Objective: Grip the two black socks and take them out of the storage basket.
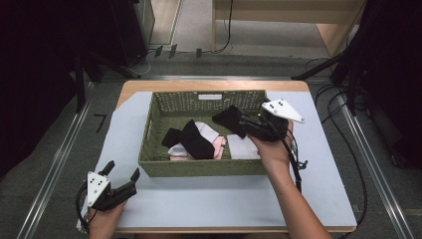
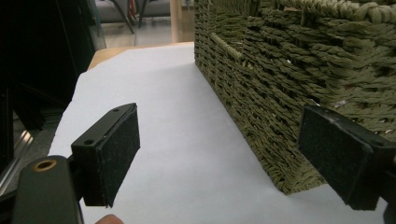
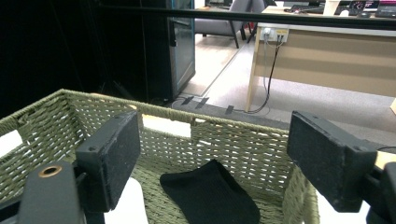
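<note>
One wooden table (image 1: 129, 88) stands on a grey carpeted floor (image 1: 54, 164), most of its top covered by a pale sheet (image 1: 209, 199), with dark stands and cables around it and a light wooden desk (image 3: 327, 56) further back in the room. On the sheet sits a green woven basket (image 1: 199, 168), rectangular and open-topped. Inside lie several pieces of cloth: a black cloth (image 1: 191, 139) sprawled across the middle, a white cloth (image 1: 242, 147) toward the right, a pink cloth (image 1: 219, 147) between them, and another black piece (image 1: 229, 118) near the far right corner.

From the high view, the right tool (image 1: 244, 123) hangs over the basket's right end just beside that black piece, and whether it touches is hard to tell there. The right gripper view settles it: the jaws stand wide apart with nothing between them, the black piece lying below against the far wall.

The left tool (image 1: 121, 173) rests at the near left corner of the sheet, outside the basket. Its own view shows the jaws spread wide and empty, the basket's woven corner close ahead.
</note>
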{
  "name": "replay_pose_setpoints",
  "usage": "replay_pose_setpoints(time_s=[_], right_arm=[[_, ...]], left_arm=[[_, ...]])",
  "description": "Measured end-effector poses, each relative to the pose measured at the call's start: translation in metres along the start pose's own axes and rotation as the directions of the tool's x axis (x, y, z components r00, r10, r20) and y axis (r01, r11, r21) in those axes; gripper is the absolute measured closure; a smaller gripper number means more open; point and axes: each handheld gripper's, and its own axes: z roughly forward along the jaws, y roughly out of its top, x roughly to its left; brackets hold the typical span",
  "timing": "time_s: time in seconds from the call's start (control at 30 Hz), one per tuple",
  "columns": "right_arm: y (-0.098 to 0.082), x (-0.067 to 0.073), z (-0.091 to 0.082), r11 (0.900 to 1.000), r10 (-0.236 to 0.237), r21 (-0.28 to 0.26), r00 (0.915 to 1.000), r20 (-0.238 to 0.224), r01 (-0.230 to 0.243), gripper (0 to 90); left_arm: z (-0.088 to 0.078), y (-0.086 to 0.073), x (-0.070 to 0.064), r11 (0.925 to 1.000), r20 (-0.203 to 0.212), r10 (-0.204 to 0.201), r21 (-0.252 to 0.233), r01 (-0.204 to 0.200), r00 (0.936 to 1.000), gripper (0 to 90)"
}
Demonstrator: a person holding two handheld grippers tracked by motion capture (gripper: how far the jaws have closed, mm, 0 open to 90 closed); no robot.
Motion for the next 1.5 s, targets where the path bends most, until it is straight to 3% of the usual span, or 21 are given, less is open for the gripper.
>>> replay_pose_setpoints(time_s=[0.13, 0.4, 0.6, 0.63, 0.7, 0.73, 0.77, 0.8, 0.83, 0.87, 0.9, 1.0, 1.07, 1.1, 1.13, 1.17, 1.2, 1.23, 1.27, 1.4, 1.5], right_arm=[[0.0, 0.005, 0.012, 0.999, -0.026, 0.032, 0.9997, 0.004, 0.026, 17.2], [-0.006, 0.011, 0.04, 0.994, -0.012, 0.108, 0.9999, -0.007, 0.013, 17.0], [-0.013, 0.013, 0.059, 0.983, -0.026, 0.18, 0.9996, -0.005, 0.027, 17.1], [-0.015, 0.012, 0.071, 0.971, -0.026, 0.237, 0.9997, -0.002, 0.026, 17.1], [-0.015, 0.012, 0.075, 0.966, -0.025, 0.258, 0.9997, 0.003, 0.023, 17.1], [-0.017, 0.012, 0.082, 0.956, -0.032, 0.291, 0.9993, 0.018, 0.026, 17.3], [-0.022, 0.013, 0.094, 0.937, -0.039, 0.347, 0.999, 0.02, 0.029, 17.8], [-0.022, 0.013, 0.094, 0.937, -0.039, 0.347, 0.999, 0.02, 0.029, 17.8], [-0.026, 0.013, 0.1, 0.923, -0.023, 0.384, 0.9997, 0.009, 0.018, 17.9], [-0.035, 0.011, 0.112, 0.896, 0.013, 0.443, 0.9999, 0.005, -0.014, 20.3], [-0.035, 0.011, 0.112, 0.896, 0.013, 0.443, 0.9999, 0.005, -0.014, 20.3], [-0.042, 0.005, 0.128, 0.858, 0.044, 0.508, 0.9959, 0.079, -0.078, 23.7], [-0.044, 0.004, 0.13, 0.855, 0.038, 0.511, 0.9946, 0.096, -0.082, 23.9], [-0.05, 0.0, 0.138, 0.83, 0.055, 0.543, 0.9885, 0.141, -0.123, 25.8], [-0.05, 0.0, 0.138, 0.83, 0.055, 0.543, 0.9885, 0.141, -0.123, 25.8], [-0.054, -0.002, 0.141, 0.814, 0.062, 0.563, 0.9858, 0.156, -0.14, 26.2], [-0.062, -0.005, 0.148, 0.778, 0.055, 0.609, 0.9825, 0.178, -0.154, 26.8], [-0.062, -0.005, 0.148, 0.778, 0.055, 0.609, 0.9825, 0.178, -0.154, 26.8], [-0.067, -0.006, 0.152, 0.751, 0.048, 0.642, 0.9821, 0.182, -0.156, 27.0], [-0.073, -0.007, 0.154, 0.715, 0.0, 0.685, 0.9805, 0.196, -0.137, 31.7], [-0.074, -0.004, 0.153, 0.712, -0.018, 0.691, 0.981, 0.193, -0.123, 37.4]], left_arm=[[0.0, 0.0, 0.0, 1.0, 0.0, 0.0, 0.001, 0.0, 1.0, 14.7], [0.0, 0.0, 0.0, 1.0, 0.0, -0.001, 0.004, 0.001, 1.0, 14.8], [0.001, 0.0, 0.0, 1.0, 0.0, -0.001, 0.005, 0.001, 1.0, 14.8], [0.001, 0.0, 0.0, 1.0, 0.0, 0.0, 0.007, 0.0, 1.0, 14.8], [0.001, 0.0, 0.0, 1.0, 0.0, -0.001, 0.007, 0.001, 1.0, 14.9], [0.001, 0.0, 0.0, 1.0, 0.0, -0.001, 0.007, 0.001, 1.0, 14.8], [0.001, 0.0, 0.0, 1.0, 0.002, -0.001, 0.008, 0.001, 1.0, 14.9], [0.001, 0.0, 0.0, 1.0, 0.002, -0.001, 0.008, 0.001, 1.0, 14.9], [0.001, 0.0, 0.0, 1.0, 0.002, -0.002, 0.008, 0.002, 1.0, 14.9], [0.001, 0.0, 0.0, 1.0, 0.002, -0.002, 0.008, 0.002, 1.0, 14.8], [0.001, 0.0, 0.0, 1.0, 0.002, -0.001, 0.008, 0.001, 1.0, 14.8], [0.001, 0.0, 0.0, 1.0, 0.002, -0.001, 0.008, 0.001, 1.0, 14.9], [0.001, 0.0, 0.0, 1.0, 0.002, 0.0, 0.01, 0.0, 1.0, 14.9], [0.001, 0.0, 0.0, 0.9999, 0.002, 0.001, 0.01, -0.001, 1.0, 14.9], [0.001, 0.0, 0.0, 0.9999, 0.002, 0.001, 0.01, -0.001, 1.0, 14.9], [0.001, 0.0, 0.0, 0.9999, 0.002, 0.0, 0.01, 0.0, 1.0, 14.9], [0.001, 0.0, 0.0, 0.9999, 0.002, 0.002, 0.011, -0.002, 1.0, 14.9], [0.001, 0.0, 0.0, 0.9999, 0.002, 0.002, 0.011, -0.002, 1.0, 14.9], [0.001, 0.0, 0.0, 0.9999, -0.003, 0.006, 0.014, -0.006, 1.0, 14.9], [0.002, 0.0, -0.001, 0.9998, -0.002, 0.012, 0.016, -0.012, 0.9999, 14.9], [0.001, 0.0, -0.001, 0.9998, -0.003, 0.01, 0.018, -0.01, 0.9999, 14.9]])
